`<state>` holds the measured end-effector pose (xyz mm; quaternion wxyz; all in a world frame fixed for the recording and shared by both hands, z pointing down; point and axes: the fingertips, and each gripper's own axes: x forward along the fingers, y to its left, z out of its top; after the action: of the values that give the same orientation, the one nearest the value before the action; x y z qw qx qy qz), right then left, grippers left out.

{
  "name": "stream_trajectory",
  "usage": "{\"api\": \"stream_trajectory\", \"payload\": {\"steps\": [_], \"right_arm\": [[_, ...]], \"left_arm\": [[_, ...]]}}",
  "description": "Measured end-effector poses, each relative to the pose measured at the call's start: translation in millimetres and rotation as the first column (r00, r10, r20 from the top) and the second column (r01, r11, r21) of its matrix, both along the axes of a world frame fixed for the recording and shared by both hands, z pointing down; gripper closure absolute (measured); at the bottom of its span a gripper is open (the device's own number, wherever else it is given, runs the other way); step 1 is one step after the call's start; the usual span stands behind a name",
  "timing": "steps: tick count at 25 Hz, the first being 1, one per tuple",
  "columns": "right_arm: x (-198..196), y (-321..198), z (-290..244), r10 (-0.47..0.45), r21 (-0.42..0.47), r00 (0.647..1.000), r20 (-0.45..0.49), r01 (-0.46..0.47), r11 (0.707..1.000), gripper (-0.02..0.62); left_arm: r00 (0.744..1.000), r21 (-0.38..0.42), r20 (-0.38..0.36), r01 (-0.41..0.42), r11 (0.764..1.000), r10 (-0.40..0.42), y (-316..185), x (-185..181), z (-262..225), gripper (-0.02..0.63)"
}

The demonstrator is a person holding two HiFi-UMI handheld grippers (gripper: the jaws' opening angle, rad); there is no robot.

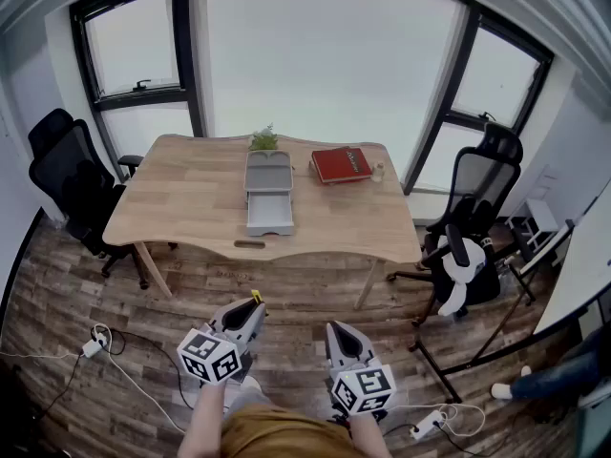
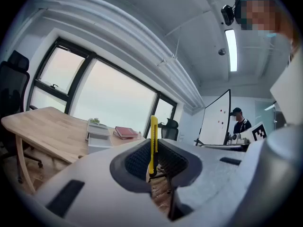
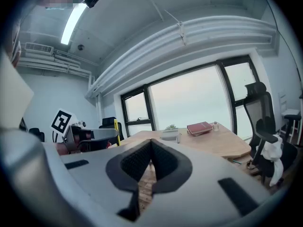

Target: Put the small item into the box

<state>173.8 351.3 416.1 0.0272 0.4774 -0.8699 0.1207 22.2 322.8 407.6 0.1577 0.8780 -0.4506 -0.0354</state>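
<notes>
While the left gripper (image 2: 152, 163) pinched the yellow item (image 2: 153, 143) well away from the table (image 1: 181, 198) and the right gripper (image 3: 150, 151) was closed on nothing, it seemed best to hold tight, walk close, and let go over the open box (image 1: 268, 191).

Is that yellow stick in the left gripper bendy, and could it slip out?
The yellow stick is probably stiff: it stands straight above the left gripper without drooping. It looks thin and likely light. Pinched only at its lower part, it might pivot or slip.
</notes>
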Motion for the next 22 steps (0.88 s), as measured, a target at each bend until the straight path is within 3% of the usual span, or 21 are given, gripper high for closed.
{"api": "stream_trajectory", "payload": {"steps": [7,14,22], "right_arm": [[10,-8,2,0.003,0.007,1.000,0.018,-0.003,1.000,0.592],[2,-25,11,-0.010,-0.023,0.999,0.044,0.011,1.000,0.592],[-23,-96,41,-0.005,-0.077,1.000,0.018,0.006,0.997,0.591]], "left_arm": [[1.000,0.002,0.022,-0.005,1.000,0.005,-4,11,-2,0.558],[0.999,-0.038,0.027,0.021,0.999,-0.020,-14,-1,15,0.558],[1.000,-0.068,-0.023,0.006,0.998,-0.007,-91,-24,40,0.558]]}}
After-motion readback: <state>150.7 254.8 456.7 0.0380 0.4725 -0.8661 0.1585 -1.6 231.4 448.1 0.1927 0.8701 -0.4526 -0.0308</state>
